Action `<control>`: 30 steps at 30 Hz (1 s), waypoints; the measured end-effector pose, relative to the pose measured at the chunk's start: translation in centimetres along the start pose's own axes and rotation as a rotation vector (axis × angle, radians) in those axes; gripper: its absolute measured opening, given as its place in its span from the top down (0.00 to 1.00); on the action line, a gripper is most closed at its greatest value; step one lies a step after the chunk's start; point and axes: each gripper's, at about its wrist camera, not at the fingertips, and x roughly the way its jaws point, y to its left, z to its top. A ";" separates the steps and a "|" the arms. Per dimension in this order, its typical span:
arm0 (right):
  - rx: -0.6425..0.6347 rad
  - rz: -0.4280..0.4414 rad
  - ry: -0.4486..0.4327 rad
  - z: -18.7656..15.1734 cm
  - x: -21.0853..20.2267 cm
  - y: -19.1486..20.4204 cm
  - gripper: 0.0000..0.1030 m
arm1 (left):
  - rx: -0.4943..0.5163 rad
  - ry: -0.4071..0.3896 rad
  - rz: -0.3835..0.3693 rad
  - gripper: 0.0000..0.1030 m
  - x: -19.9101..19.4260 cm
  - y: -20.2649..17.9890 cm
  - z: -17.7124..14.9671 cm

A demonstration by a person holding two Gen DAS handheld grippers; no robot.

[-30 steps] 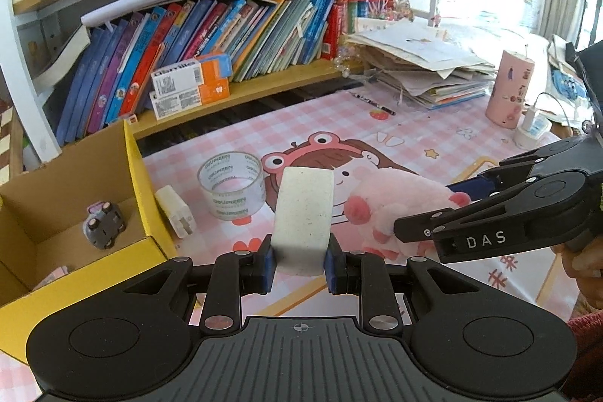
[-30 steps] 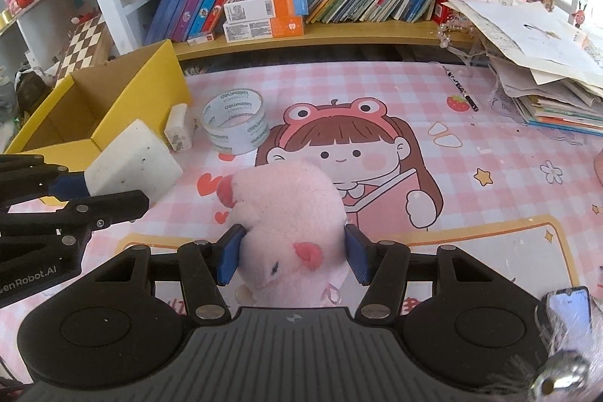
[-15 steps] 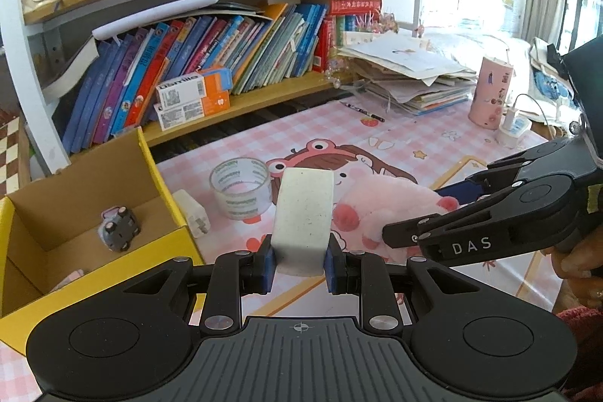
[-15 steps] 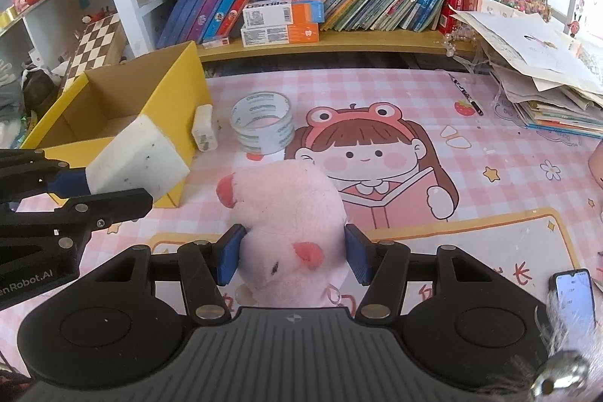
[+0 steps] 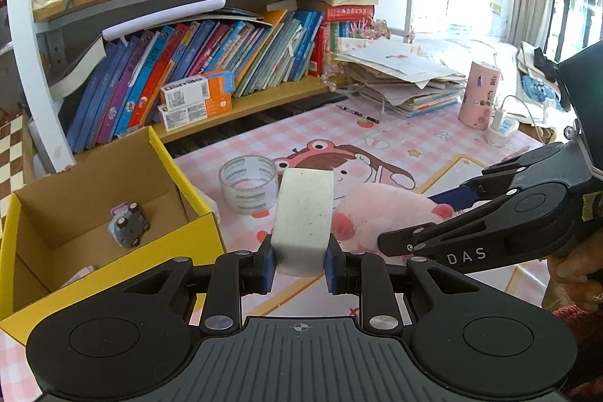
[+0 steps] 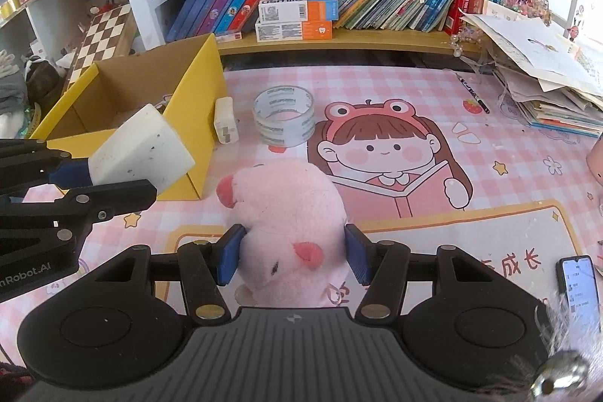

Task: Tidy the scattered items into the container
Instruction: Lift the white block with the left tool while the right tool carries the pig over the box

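Observation:
My left gripper (image 5: 297,268) is shut on a white sponge block (image 5: 303,219), held in the air beside the yellow cardboard box (image 5: 205,236); the block also shows in the right wrist view (image 6: 141,151). My right gripper (image 6: 294,257) is shut on a pink plush pig (image 6: 288,225), lifted above the pink mat; the pig also shows in the left wrist view (image 5: 380,213). The box (image 6: 199,89) holds a small grey toy (image 5: 126,225). A roll of clear tape (image 6: 283,117) and a small white block (image 6: 225,120) lie on the mat by the box.
A bookshelf with books and orange cartons (image 6: 297,17) runs along the back. A paper stack (image 6: 539,78) and a pink cup (image 5: 480,95) stand at the right. A phone (image 6: 578,285) lies near the front right. A marker (image 6: 473,93) lies on the mat.
Both grippers have risen and drawn back from the mat with their loads; the box and tape appear farther away and lower. Both grips stay unchanged.

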 end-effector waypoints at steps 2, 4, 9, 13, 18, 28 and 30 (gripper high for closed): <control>-0.001 -0.004 0.000 0.0 0.0 0.4 0.47 | -0.002 -0.004 -0.005 0.77 -0.2 0.3 -0.1; -0.005 -0.006 0.000 0.0 -0.1 0.8 0.47 | -0.006 -0.009 -0.009 0.77 -0.5 0.7 -0.3; -0.025 -0.003 0.000 0.2 -0.1 2.0 0.47 | -0.026 -0.022 -0.008 0.77 -1.2 1.7 -0.7; -0.046 0.006 -0.002 0.5 -0.2 3.1 0.47 | -0.048 -0.034 0.006 0.77 -2.0 2.5 -1.0; -0.063 0.020 -0.020 1.2 -0.5 4.1 0.47 | -0.077 -0.049 0.038 0.77 -3.5 3.9 -1.4; -0.125 0.068 -0.057 3.1 -0.7 6.8 0.47 | -0.132 -0.089 0.116 0.77 -6.1 7.0 -1.8; -0.141 0.078 -0.061 3.5 -0.6 7.3 0.47 | -0.141 -0.098 0.130 0.77 -6.5 7.5 -1.8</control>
